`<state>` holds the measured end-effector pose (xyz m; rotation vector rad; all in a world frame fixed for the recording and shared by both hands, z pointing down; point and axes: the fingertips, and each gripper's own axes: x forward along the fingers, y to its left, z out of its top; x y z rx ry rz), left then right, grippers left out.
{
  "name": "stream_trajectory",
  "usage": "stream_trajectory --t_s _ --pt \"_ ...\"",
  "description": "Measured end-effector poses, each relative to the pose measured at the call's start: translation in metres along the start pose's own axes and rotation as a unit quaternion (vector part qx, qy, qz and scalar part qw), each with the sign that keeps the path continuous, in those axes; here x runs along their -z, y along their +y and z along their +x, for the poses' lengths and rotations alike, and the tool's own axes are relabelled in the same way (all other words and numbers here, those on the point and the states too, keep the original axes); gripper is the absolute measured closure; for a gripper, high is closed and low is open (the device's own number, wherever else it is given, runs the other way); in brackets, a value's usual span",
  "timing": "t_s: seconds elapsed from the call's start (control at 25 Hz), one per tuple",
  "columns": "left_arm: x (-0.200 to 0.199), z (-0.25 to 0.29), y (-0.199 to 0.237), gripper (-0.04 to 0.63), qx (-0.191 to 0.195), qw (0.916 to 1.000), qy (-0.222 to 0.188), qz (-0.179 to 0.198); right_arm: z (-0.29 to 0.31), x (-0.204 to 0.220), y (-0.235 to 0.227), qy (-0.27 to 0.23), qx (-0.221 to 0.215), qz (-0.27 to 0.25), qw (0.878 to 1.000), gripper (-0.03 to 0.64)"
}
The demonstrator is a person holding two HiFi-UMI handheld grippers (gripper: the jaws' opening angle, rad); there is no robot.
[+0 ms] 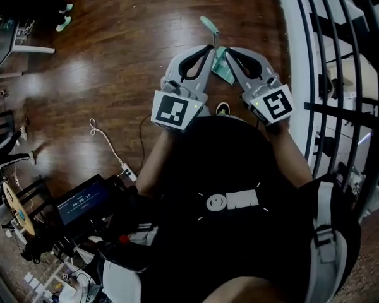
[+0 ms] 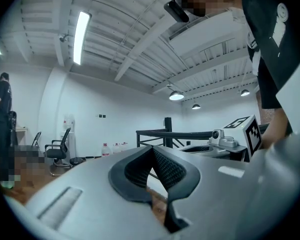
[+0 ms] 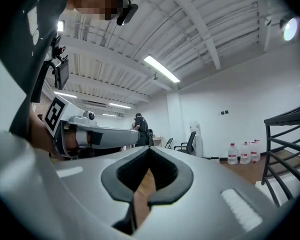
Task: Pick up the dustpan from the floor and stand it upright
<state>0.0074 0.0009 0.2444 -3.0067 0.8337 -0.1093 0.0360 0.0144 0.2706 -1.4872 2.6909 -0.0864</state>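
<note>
A teal dustpan point(image 1: 223, 71) lies on the wooden floor point(image 1: 114, 55), its long handle point(image 1: 210, 25) pointing away from me. In the head view both grippers are held up in front of my chest, side by side and level, well above it. They cover part of its pan. My left gripper point(image 1: 209, 48) point(image 2: 153, 146) is shut with nothing in it. My right gripper point(image 1: 230, 50) point(image 3: 149, 148) is shut too and holds nothing. Each gripper view shows the room ahead and the other gripper beside it: the right one point(image 2: 238, 134), the left one point(image 3: 90, 133).
A black railing point(image 1: 344, 74) over a white ledge runs along the right. A white cable point(image 1: 107, 139) and a small screen point(image 1: 82, 202) lie on the floor at the left. Across the room are office chairs point(image 2: 57, 151), water bottles point(image 3: 242, 153) and a standing person point(image 3: 140, 126).
</note>
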Motion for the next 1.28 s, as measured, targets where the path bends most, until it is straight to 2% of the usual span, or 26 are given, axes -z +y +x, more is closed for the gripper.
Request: stream_trajectory --t_s 0.24,0.36,0.44,0.56,0.64,0.84,1.0,1.28 --pt "-0.009 0.005 0.005 0.578 -0.007 0.9999 -0.006 0.007 0.01 -0.009 -0.002 -0.006 -0.015 -0.008 1.0 0.614" --pt "-0.002 -0.006 0.016 0.578 -0.025 0.9992 0.02 0.022 0.024 -0.009 0.01 -0.01 -0.032 0.012 0.999 0.615" --pt "0.003 -0.004 0.012 0.578 -0.021 0.9994 0.027 0.01 0.02 -0.009 0.008 -0.008 -0.024 0.016 1.0 0.615" --pt "-0.003 0.011 -0.003 0.578 0.011 0.9999 -0.005 0.01 0.006 -0.01 -0.003 -0.008 -0.001 -0.014 1.0 0.615" --pt "-0.005 0.011 -0.004 0.578 0.015 0.9996 -0.018 0.017 0.009 -0.006 0.001 -0.015 -0.012 -0.023 1.0 0.615" --pt "-0.001 0.005 0.013 0.578 -0.006 0.9997 -0.011 0.019 0.029 0.001 0.011 -0.016 -0.047 -0.02 0.999 0.615" --pt "-0.004 0.006 0.018 0.578 -0.013 0.9996 -0.017 0.02 0.033 0.007 0.005 0.009 -0.034 -0.014 0.999 0.615" --pt "0.0 0.003 0.025 0.578 -0.026 0.9991 0.001 0.035 0.039 0.005 0.003 0.005 -0.03 -0.012 0.999 0.615"
